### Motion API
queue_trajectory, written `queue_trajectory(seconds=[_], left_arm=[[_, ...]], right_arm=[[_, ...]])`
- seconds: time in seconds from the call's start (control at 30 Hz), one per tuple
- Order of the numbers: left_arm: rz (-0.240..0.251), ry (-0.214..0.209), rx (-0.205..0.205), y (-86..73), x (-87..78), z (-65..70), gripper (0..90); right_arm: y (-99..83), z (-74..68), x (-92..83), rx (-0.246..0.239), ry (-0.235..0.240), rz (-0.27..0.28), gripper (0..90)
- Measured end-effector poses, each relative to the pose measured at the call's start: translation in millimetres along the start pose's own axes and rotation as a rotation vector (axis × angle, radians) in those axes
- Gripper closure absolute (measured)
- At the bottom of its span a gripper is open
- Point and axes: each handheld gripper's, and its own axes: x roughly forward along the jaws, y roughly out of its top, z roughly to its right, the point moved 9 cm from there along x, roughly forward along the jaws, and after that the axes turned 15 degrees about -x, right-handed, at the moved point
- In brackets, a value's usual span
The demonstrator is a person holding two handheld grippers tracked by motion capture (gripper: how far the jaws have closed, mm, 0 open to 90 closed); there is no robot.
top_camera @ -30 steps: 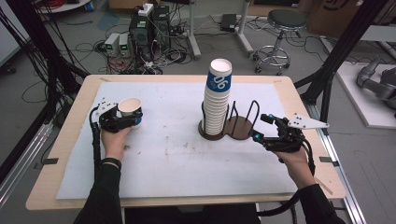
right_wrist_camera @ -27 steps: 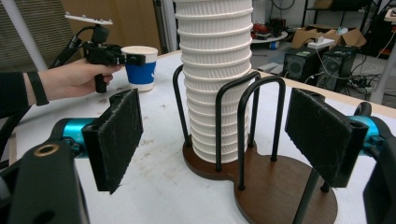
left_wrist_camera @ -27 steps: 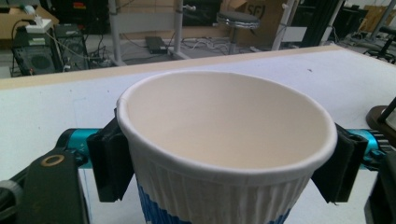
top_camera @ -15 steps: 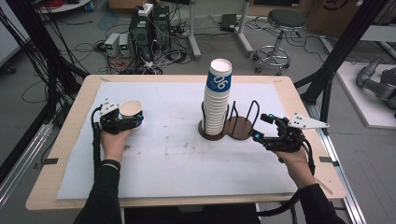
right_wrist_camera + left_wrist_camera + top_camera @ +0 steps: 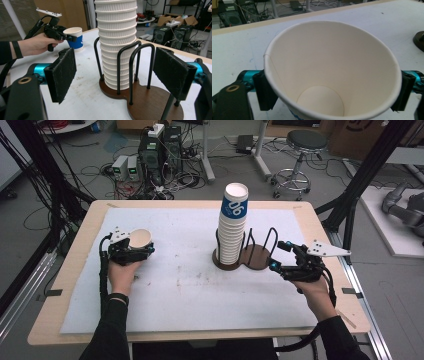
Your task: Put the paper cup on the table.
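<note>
Left gripper (image 5: 131, 251) near the tabletop's left edge has its fingers (image 5: 264, 93) around a single paper cup (image 5: 332, 72). They've just been spreading, and the cup stands on the tabletop between them, apparently set free. Right gripper (image 5: 287, 260) waits with fingers spread and empty beside the cup stack (image 5: 233, 227) in its wire holder (image 5: 255, 256) (mid-tabletop). I'd open fully, then back straight off so the rim doesn't snag and tip.
</note>
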Motion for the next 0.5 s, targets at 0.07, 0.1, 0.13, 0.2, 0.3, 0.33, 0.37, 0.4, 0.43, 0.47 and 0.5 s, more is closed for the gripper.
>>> queue_trajectory(seconds=[0.07, 0.1, 0.13, 0.2, 0.3, 0.33, 0.37, 0.4, 0.43, 0.47, 0.5], left_arm=[[-0.001, 0.001, 0.001, 0.2, -0.2, 1.3, 9.9], [-0.002, 0.006, 0.006, 0.3, -0.3, 1.5, 8.7], [-0.004, 0.017, 0.007, 0.4, -0.5, 1.4, 7.6], [-0.013, 0.021, 0.004, 0.0, -1.4, 1.7, 6.5], [-0.027, 0.045, 0.009, -0.1, -4.5, 1.4, 6.5], [-0.029, 0.058, 0.011, 0.0, -5.9, 1.1, 6.5], [-0.033, 0.066, 0.012, 0.1, -6.9, 0.7, 6.5], [-0.04, 0.07, 0.011, -0.2, -8.1, 0.3, 6.5], [-0.048, 0.084, 0.01, -0.7, -9.5, -0.1, 6.5], [-0.052, 0.102, 0.016, -0.6, -11.3, -0.8, 6.4], [-0.049, 0.102, 0.017, -0.3, -12.6, -0.4, 6.5]], right_arm=[[-0.2, 0.0, 0.3, -0.002, 0.002, -0.001, 19.5], [-0.3, 0.0, 0.7, -0.004, 0.003, 0.0, 19.5], [-0.5, -0.7, 0.6, 0.0, 0.007, -0.003, 19.5], [-0.3, -1.2, 0.5, 0.0, 0.009, -0.003, 19.5], [-0.1, -1.4, 0.4, 0.001, 0.01, -0.002, 19.5], [0.0, -1.2, 0.4, -0.001, 0.009, -0.001, 19.5], [0.2, -1.4, 0.3, 0.0, 0.01, 0.0, 19.5], [0.4, -1.2, 0.4, -0.004, 0.01, 0.003, 19.5], [0.4, -1.6, 0.4, -0.002, 0.011, 0.002, 19.5], [0.6, -1.4, 0.3, -0.004, 0.012, 0.004, 19.5], [0.4, -1.3, 0.2, -0.002, 0.011, 0.003, 19.5]])
